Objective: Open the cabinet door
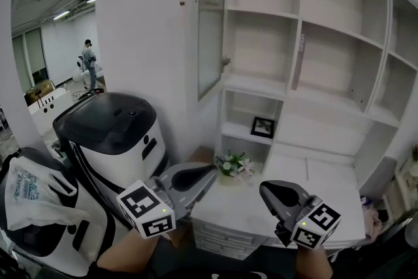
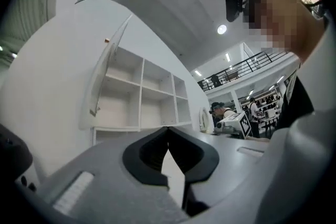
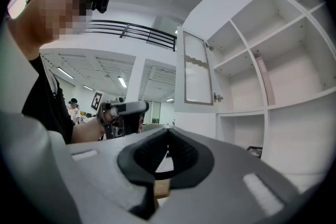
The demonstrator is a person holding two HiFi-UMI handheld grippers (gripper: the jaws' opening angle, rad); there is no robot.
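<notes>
Right, my left tool (image 1: 208,171) and right tool (image 1: 266,190) are both closed and empty, near the white bench (image 1: 238,207). The cabinet door (image 1: 211,23) stands swung open above them. The print on the bag (image 1: 29,191) is too blurred to read.

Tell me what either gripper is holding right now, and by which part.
Nothing is held. The left gripper and the right gripper both have their jaws together and empty, clear of the open cabinet door.
</notes>
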